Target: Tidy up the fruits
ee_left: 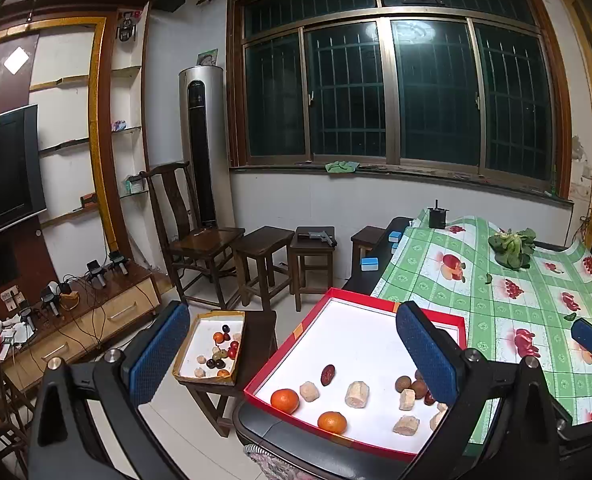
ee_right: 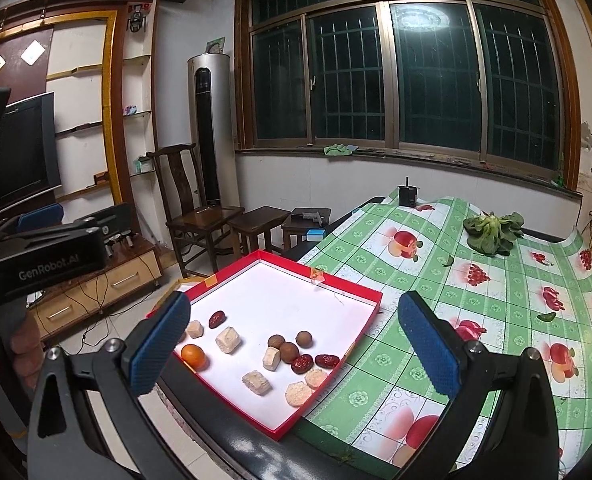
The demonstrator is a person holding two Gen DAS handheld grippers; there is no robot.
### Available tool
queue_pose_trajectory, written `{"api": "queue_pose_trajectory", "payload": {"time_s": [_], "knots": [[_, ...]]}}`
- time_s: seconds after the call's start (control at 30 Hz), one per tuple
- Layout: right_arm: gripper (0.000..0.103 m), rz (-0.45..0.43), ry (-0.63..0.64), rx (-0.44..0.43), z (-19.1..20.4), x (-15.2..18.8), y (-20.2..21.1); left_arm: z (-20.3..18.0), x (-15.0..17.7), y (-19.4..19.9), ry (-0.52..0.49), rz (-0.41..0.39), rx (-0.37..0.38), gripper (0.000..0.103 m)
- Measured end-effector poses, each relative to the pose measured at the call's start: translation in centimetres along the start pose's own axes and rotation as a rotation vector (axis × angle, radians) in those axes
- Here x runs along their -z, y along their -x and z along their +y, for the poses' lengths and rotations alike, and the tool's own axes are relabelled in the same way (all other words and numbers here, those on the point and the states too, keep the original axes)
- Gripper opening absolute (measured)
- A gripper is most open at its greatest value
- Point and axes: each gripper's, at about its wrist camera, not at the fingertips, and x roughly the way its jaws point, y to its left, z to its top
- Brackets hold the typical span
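Observation:
A red-rimmed white tray [ee_left: 375, 300] [ee_right: 272, 256] lies on the table's near-left corner. It holds two oranges [ee_left: 284, 401] [ee_right: 193, 356], red dates [ee_left: 327, 374] [ee_right: 217, 319], brown longans [ee_right: 288, 351] and several pale puffed blocks [ee_left: 357, 394] [ee_right: 228, 339]. A smaller gold-rimmed tray [ee_left: 188, 344] sits on a stool to the left and holds several mixed small fruits [ee_left: 224, 352]. My left gripper [ee_left: 292, 356] hovers open above the gap between the two trays, holding nothing. My right gripper [ee_right: 294, 350] hovers open over the red tray's near part, empty too.
A green fruit-print cloth [ee_right: 475, 320] covers the table, with a leafy vegetable [ee_right: 491, 234] and a black box [ee_right: 408, 194] at the far end. Wooden stools [ee_left: 262, 256] and a chair [ee_left: 192, 232] stand by the wall. A hand [ee_right: 20, 344] holds the left gripper's body at left.

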Motion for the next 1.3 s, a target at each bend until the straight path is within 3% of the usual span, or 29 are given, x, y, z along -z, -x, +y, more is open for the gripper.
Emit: {"api": "queue_pose_trajectory", "payload": {"time_s": [1.3], "knots": [[0.103, 0.025, 0.012, -0.001, 1.04, 0.64, -0.87, 0.52, -0.32, 0.52, 0.018, -0.003, -0.010, 0.103]]}}
